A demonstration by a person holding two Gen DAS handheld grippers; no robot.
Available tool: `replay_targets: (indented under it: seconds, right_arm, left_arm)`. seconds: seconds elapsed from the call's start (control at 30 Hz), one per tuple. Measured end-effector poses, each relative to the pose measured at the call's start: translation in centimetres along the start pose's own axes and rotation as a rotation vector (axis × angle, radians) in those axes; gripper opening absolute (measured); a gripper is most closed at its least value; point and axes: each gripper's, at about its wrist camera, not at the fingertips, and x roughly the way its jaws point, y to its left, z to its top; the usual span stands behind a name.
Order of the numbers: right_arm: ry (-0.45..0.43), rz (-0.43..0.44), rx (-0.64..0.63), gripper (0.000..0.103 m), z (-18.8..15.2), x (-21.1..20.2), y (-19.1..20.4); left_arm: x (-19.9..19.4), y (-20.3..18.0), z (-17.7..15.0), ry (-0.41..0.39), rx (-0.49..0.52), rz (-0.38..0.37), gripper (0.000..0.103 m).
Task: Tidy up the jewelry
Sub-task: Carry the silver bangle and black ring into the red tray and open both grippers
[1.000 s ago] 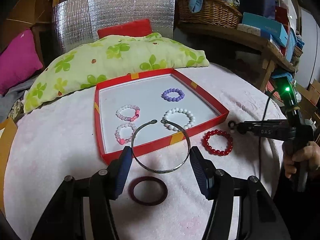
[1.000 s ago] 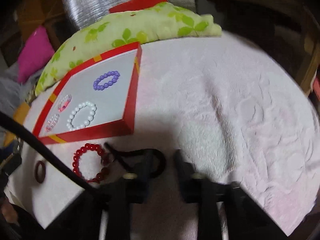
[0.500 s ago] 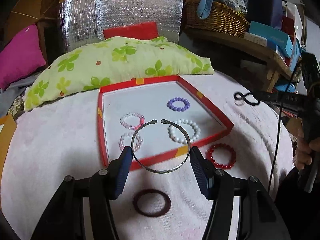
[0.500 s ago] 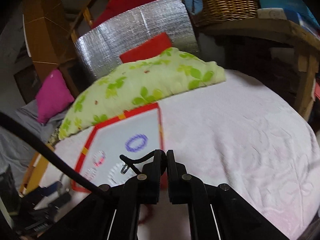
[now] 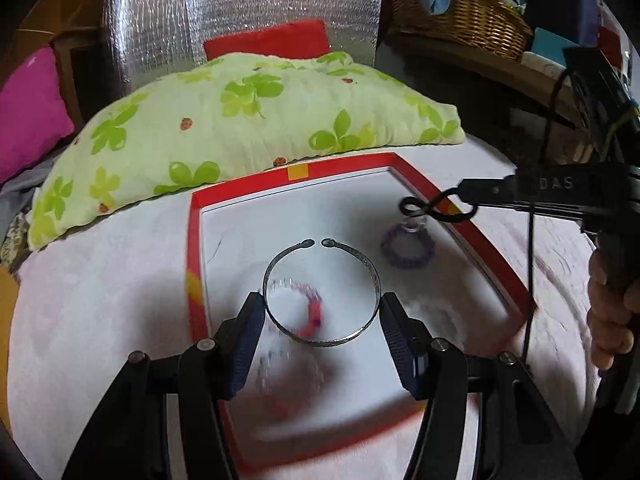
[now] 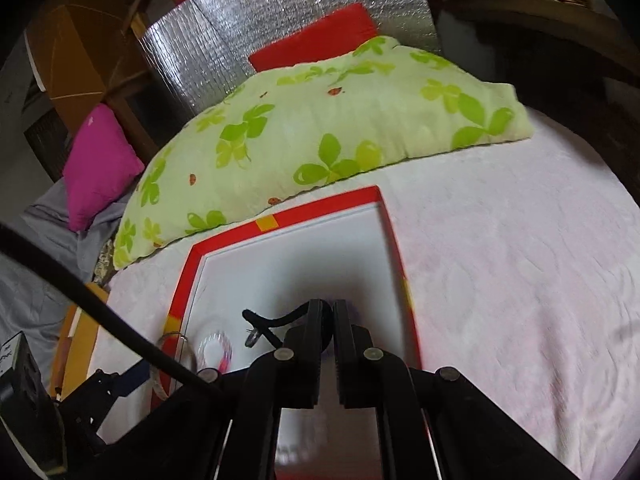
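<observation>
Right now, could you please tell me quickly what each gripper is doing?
Left gripper: closed on the silver bangle, above the red tray.
Right gripper: shut on a black cord with a small ring.

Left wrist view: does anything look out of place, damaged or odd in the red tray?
Nothing stands out. The silver cuff bangle sits between the left claw's pads over the red tray; its gap looks like its design. The bracelets below are motion-blurred.

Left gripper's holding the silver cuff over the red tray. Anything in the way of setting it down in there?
Partly. Under the silver cuff lie blurred pink bead bracelets on the tray floor; the purple bracelet sits right, below the right gripper's black cord. The tray's far left looks bare.
</observation>
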Motion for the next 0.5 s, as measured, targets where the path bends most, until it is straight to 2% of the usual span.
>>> replay_targets:
  seconds: [0.27, 0.33, 0.5]
  right_arm:
    - [0.037, -0.038, -0.009, 0.006, 2.9, 5.6, 0.5]
    - [0.042, -0.043, -0.003, 0.007, 3.4, 6.3, 0.3]
    - [0.053, -0.043, 0.033, 0.008, 4.3, 8.0, -0.2]
  left_arm:
    - [5.6, 1.6, 2.2, 0.075, -0.019, -0.003, 0.061]
    - [6.8, 2.1, 2.7, 0.110, -0.041, -0.026, 0.061]
    - [7.4, 1.8, 3.3, 0.147, -0.030, -0.026, 0.061]
